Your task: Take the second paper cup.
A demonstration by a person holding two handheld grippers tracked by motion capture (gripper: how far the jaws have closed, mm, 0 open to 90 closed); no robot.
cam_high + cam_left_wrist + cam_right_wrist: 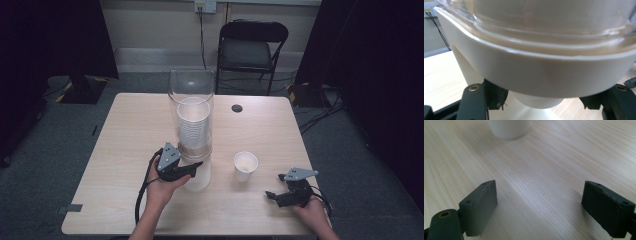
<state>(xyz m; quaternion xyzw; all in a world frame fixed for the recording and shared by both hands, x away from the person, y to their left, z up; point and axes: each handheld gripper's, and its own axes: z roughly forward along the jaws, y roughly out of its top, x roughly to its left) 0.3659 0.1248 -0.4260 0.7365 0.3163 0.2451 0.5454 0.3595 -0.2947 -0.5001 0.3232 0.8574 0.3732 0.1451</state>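
Two hands are reaching over the tabletop (130,130): the left claw (196,167) is sitting at the base of a clear cup dispenser (191,115), the right claw (272,196) resting near a lone paper cup (245,166). Left gripper view: jaws are standing apart, flanking a cup bottom (537,101) under the dispenser's cream base (544,72). Right gripper view: jaws are gaping wide over bare wood, the cup's base (509,128) sitting ahead.

Pale matt wood-grain table top (544,177), smooth. Tall clear glossy plastic dispenser tube (191,87) on cream glossy plastic base (544,72); stacked white ribbed paper cups (193,125) inside. Small white matt paper cup (245,166). Matt black rubbery pads (607,205), slightly rough, on right gripper (541,202).
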